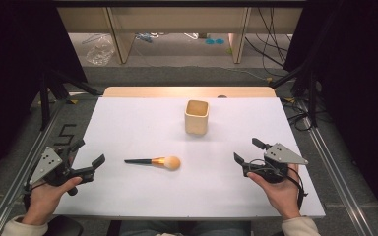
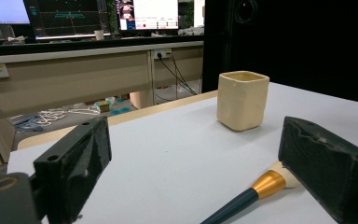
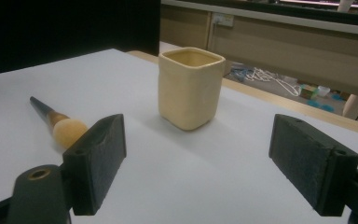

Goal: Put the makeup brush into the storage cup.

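Brush: a slim makeup brush with a dark handle, gold metal collar and round peach-coloured bristle head (image 1: 155, 161) lies flat on the white table sheet (image 1: 128, 123), between the two tongs and nearer the left one, handle tip towards the left.
Cup: a cream, square-mouthed ceramic cup (image 1: 196, 117) stands upright beyond the brush, ahead of both tongs, apart from it and nearer the right one.
Left tongs: the left gripper (image 1: 89, 161), held low at the sheet's left edge, has its jaws spread wide with nothing between them; in its own view the brush's collar sits just beside the right-hand jaw.
Right tongs: the right gripper (image 1: 246, 151) rests near the sheet's right side, jaws wide apart and empty, the cup framed between them farther off.
Handling: the brush is probably very light, with a stiff, smooth, round handle that may roll or slip; the bristles are soft and would crush.
Where to grip: the handle's middle or just behind the collar looks best, never the bristle head.
Cup handling: likely heavier, rigid, breakable if tipped.
Room: bare sheet all around the brush; the sheet's edges are close behind both hands.
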Motion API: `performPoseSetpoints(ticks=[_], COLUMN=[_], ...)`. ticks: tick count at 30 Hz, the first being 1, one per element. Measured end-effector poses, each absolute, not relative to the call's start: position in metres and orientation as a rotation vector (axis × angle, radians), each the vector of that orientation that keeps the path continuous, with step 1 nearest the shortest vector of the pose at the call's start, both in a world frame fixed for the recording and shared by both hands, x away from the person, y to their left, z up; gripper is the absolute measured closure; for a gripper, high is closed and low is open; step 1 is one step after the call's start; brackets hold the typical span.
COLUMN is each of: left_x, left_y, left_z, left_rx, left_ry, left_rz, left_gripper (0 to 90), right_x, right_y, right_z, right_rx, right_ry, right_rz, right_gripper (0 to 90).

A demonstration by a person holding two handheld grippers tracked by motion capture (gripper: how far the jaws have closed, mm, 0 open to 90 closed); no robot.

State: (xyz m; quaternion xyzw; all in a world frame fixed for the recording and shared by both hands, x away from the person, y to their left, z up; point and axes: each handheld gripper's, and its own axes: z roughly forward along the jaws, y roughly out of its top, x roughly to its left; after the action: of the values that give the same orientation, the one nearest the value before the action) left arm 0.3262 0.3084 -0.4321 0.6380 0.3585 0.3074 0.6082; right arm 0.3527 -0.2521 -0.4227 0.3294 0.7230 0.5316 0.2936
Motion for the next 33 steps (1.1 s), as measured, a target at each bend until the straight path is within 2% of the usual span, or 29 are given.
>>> performPoseSetpoints(ticks=[33], left_x=[0.358], left_y=[0.279], left_z=[-0.412], left_rx=[1.558], left_ry=[0.711], left_rz=[0.687], left_gripper=[11.3], right_x=[0.353], right_y=[-0.250], right_z=[-0.423], right_rx=[0.894], right_ry=[1.943], right_rz=[1.413], right_gripper=[19.3])
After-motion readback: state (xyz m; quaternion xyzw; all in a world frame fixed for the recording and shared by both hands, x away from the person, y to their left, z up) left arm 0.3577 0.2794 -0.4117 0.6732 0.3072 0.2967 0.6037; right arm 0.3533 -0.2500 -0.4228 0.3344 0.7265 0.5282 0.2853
